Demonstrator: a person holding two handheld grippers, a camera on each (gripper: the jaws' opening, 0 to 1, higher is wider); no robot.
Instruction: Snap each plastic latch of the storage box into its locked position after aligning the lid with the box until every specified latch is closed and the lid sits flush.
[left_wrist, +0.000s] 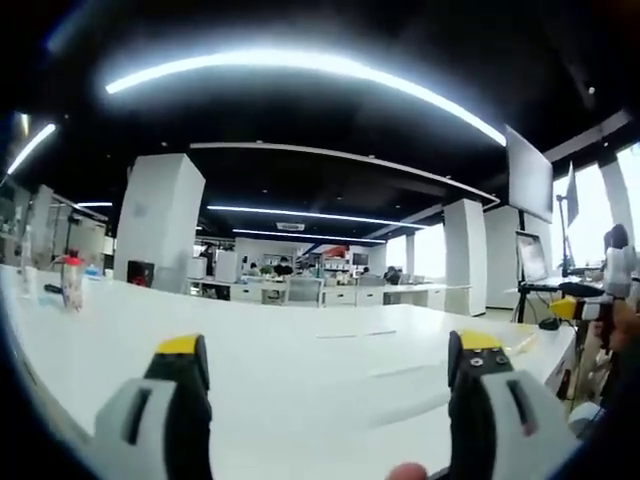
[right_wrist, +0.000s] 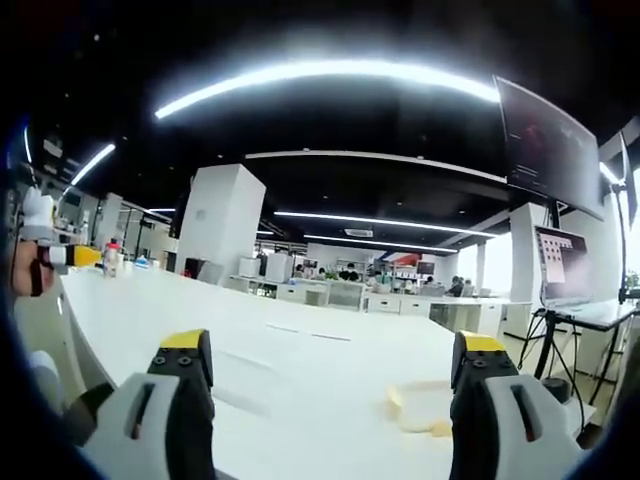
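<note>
Grippers left (left_wrist: 328, 362) & right (right_wrist: 330, 360) both spread wide w/ nothing held, raised over white table (left_wrist: 300, 350); storage box not seen, so risk of missing latches w/o relocating it.

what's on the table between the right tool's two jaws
In the right gripper view, bare white table lies between the open right tool's jaws; a pale yellowish object rests by one jaw.

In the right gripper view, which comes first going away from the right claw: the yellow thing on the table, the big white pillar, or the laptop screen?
1. Yellow thing, on the table between the right claw's jaws.
2. Laptop screen, right side.
3. White pillar, far back, left of centre.
</note>
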